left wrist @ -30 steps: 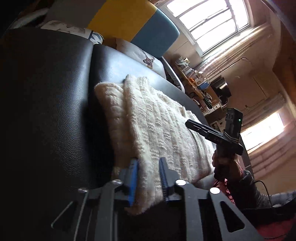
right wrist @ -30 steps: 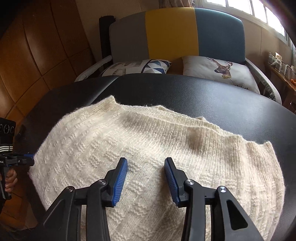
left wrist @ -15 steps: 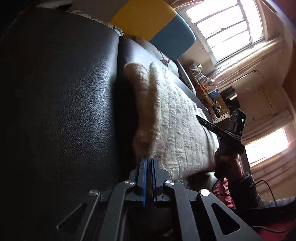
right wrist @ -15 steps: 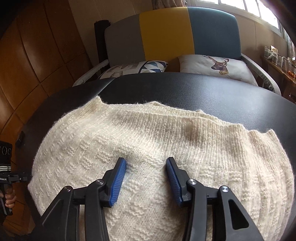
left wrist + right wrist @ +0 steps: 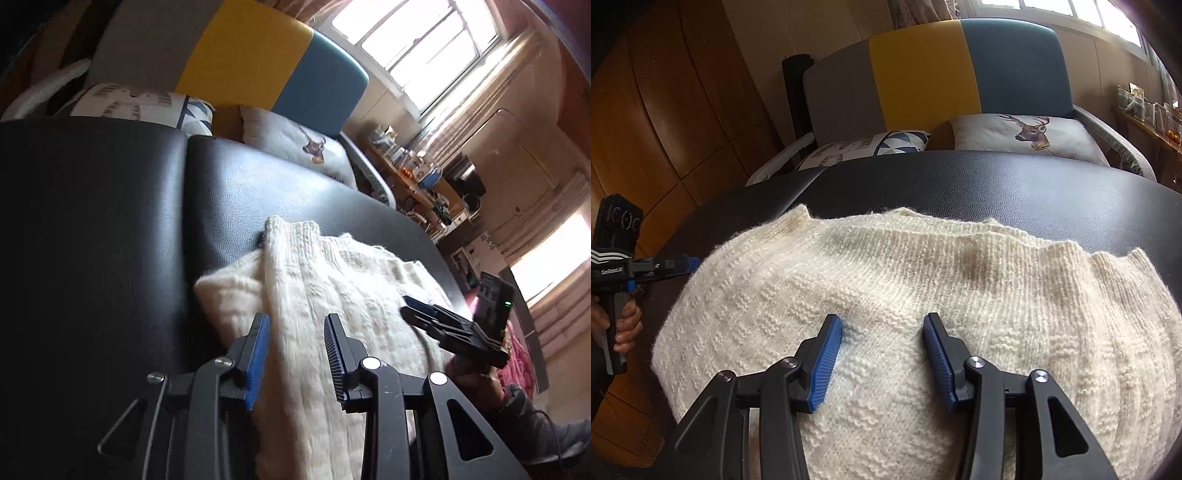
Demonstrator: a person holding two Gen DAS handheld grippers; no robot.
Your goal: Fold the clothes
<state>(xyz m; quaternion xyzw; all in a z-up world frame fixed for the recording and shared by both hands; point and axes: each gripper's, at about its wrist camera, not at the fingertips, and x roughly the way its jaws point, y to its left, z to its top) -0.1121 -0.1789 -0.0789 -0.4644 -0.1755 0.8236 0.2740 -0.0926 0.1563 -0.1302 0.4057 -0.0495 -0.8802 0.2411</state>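
Note:
A cream knitted sweater point(image 5: 923, 273) lies folded on the black padded table point(image 5: 1015, 192). My right gripper point(image 5: 882, 326) hovers open just above the sweater's middle, nothing between its blue pads. In the left wrist view the sweater point(image 5: 332, 291) runs away from me, its folded left edge bulging beside a ribbed strip. My left gripper point(image 5: 295, 347) is open over that near left end, the cloth below the pads, not pinched. The right gripper point(image 5: 417, 312) shows side-on over the sweater's right part, held by a hand. The left gripper point(image 5: 685, 265) pokes in at the sweater's left edge.
Behind the table point(image 5: 110, 221) stands a grey, yellow and blue sofa point(image 5: 923, 74) with a deer cushion point(image 5: 1023, 136) and a patterned cushion point(image 5: 868, 147). Wooden panelling point(image 5: 665, 110) is at left. A cluttered shelf point(image 5: 417, 173) and bright windows point(image 5: 413, 48) are at right.
My left gripper shut on the sweater's left edge half a second ago; it has since opened and drawn back above the cloth. The right gripper stayed open, shifting slightly over the sweater.

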